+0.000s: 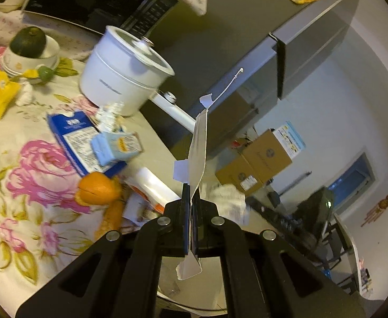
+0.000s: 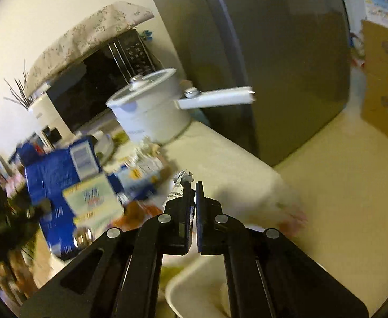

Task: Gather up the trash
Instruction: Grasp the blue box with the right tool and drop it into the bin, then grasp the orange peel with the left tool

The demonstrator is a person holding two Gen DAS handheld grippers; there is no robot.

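Jaws of the left gripper point(image 1: 191, 198) are clamped on a thin white paper strip point(image 1: 198, 145); a crumpled printed wrapper point(image 2: 180, 185) is pinched by the right gripper point(image 2: 192, 193), near a white lidded pot point(image 2: 151, 106).

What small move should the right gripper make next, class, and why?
Probably carry its catch toward the white bag that the left gripper pinches by the edge: the right gripper is already shut on a crumpled wrapper, above the cluttered table.

Grey fridge point(image 1: 247, 61) beside white wall point(image 1: 326, 111) — cardboard boxes point(image 1: 257, 164) on floor.
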